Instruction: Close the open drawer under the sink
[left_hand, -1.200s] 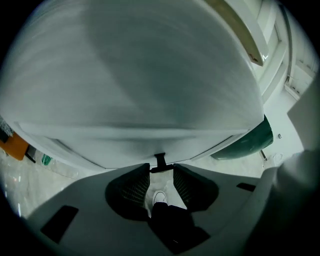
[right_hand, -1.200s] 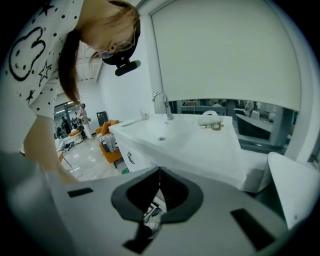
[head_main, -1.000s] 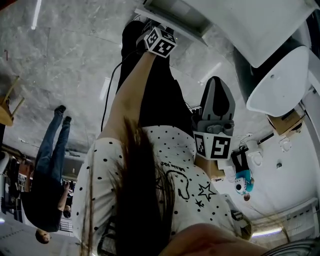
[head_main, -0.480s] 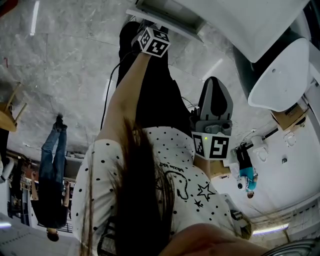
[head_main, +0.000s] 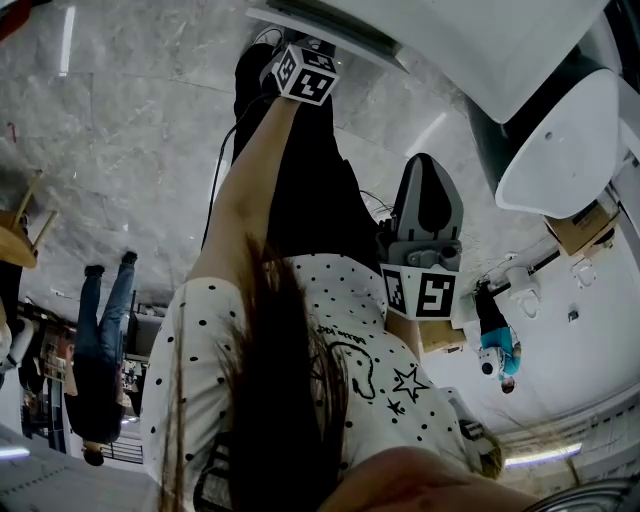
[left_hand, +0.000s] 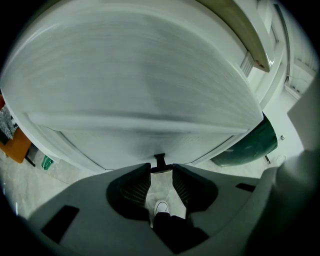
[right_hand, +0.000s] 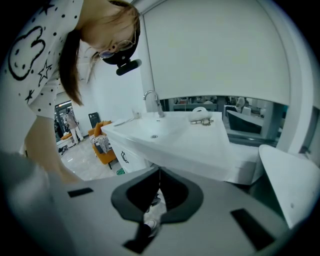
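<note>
Fingers (left_hand: 136, 186) of the left gripper (left_hand: 161, 169) stood spread, the drawer's black handle (left_hand: 160, 161) just past their tips; the white drawer (left_hand: 140, 90) filled the upper frame. Right gripper (right_hand: 159, 174) fingers were pressed together, empty, sink (right_hand: 165, 135) mid-frame beyond.

Smooth white drawer front (left_hand: 112, 142), glossy grey marbled floor (head_main: 130, 130), shiny metal tap (right_hand: 153, 99)
</note>
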